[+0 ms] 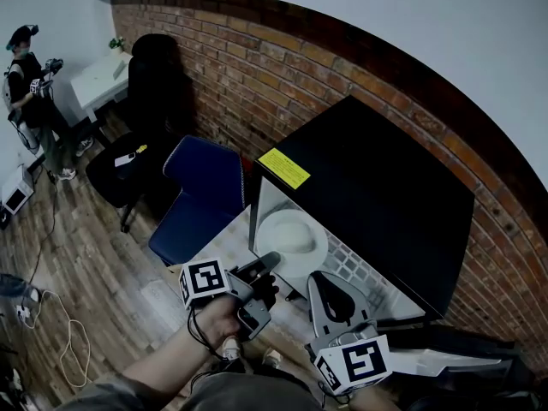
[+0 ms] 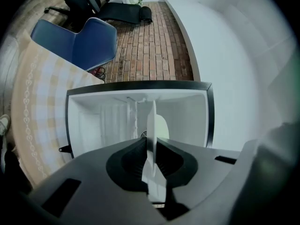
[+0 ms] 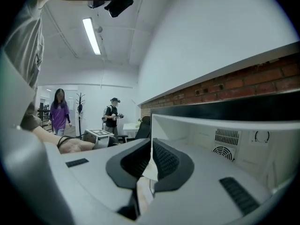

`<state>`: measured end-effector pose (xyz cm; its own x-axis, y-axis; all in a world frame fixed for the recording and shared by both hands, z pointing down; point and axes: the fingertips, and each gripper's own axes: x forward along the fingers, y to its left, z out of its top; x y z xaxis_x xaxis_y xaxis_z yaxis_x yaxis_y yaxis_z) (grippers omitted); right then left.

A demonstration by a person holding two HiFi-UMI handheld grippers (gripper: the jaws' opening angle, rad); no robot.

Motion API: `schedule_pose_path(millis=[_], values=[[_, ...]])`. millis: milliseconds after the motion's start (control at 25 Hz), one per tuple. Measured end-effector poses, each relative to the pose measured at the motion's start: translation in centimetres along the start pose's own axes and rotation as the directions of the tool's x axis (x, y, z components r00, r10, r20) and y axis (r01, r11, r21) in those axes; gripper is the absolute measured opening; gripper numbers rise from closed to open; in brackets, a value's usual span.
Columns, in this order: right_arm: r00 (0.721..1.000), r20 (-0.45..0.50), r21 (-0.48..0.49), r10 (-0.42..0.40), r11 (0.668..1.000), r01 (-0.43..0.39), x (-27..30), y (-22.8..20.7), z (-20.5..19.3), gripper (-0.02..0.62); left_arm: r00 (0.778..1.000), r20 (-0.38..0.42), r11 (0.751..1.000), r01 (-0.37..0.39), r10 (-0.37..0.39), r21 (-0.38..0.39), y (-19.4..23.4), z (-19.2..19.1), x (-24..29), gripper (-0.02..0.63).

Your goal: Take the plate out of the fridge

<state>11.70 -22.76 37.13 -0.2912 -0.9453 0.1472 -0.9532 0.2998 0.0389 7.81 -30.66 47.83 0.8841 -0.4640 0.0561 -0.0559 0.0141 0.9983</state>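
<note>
Left tool held forward, jaws clamped on plate rim; left hand wraps handle. Right tool alongside, jaws together, empty.

Smooth plate; rough (matt) brick wall

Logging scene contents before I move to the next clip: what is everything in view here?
plate: one, white, at the open fridge's mouth
fridge: one, black with white interior, against the brick wall
label: one, yellow, on the fridge top
chair: one, blue, left of the fridge
office chair: one, black, farther back
desk: one, white, far corner
person: one, dark clothes, beside the desk
left hand-held gripper: grey, shut on the plate's rim
right hand-held gripper: grey, shut, holding nothing
</note>
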Motion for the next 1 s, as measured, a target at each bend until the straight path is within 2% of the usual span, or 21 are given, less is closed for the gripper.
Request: schedule_pose_path(millis=[320, 560, 1000], values=[[0.998, 0.04, -0.01, 0.041, 0.999, -0.041, 0.2, 0.8, 1.7, 0.032, 0.998, 0.048, 0.999, 0.047, -0.048, 0.009, -3.0, 0.0, -3.7, 0.044], [0.993, 0.07, -0.024, 0.1, 0.995, -0.099, 1.0, 2.7, 3.2, 0.032, 0.99, 0.125, 0.997, 0.069, -0.072, 0.027, -4.9, 1.6, -7.4, 0.044], [0.961, 0.13, -0.054, 0.243, 0.97, -0.238, 3.0, 7.3, 6.0, 0.032, 0.951, 0.291, 0.993, 0.084, -0.106, 0.085, -7.3, 5.1, -14.9, 0.044]])
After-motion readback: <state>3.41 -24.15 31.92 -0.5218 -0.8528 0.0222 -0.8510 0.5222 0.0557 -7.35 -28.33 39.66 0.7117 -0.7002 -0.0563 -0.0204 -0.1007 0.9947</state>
